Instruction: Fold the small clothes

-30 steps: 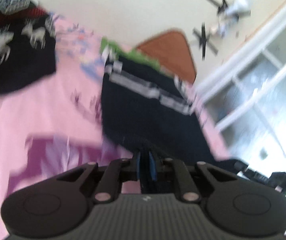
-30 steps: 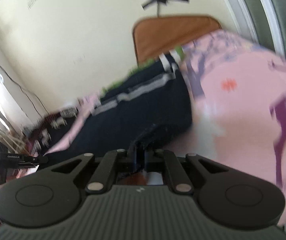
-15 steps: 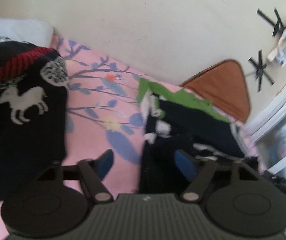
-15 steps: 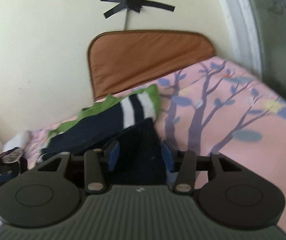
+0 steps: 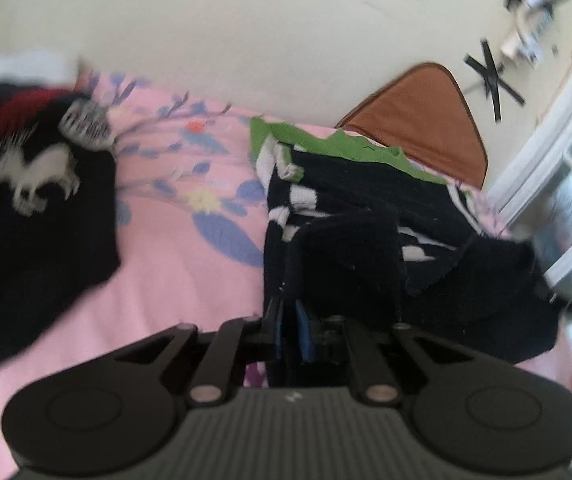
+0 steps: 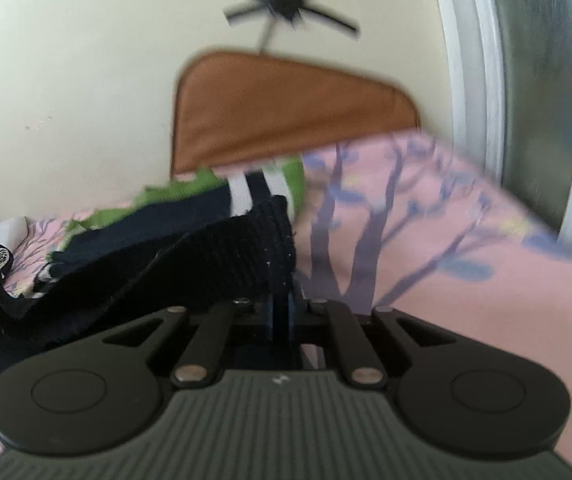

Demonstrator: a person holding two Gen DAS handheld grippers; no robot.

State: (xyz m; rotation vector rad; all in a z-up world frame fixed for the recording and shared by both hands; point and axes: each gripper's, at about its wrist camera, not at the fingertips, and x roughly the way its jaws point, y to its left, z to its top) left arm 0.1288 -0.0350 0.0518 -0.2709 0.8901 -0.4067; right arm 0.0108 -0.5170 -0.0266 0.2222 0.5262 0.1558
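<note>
The left gripper (image 5: 290,330), at lower centre of its frame, is clamped on the near edge of the navy garment (image 5: 349,248), which lies right of centre on the pink bedsheet (image 5: 174,264). The right gripper (image 6: 282,312), also lower centre, pinches that garment's (image 6: 206,256) ribbed edge. A black deer-print sweater (image 5: 34,208) lies at the left.
</note>
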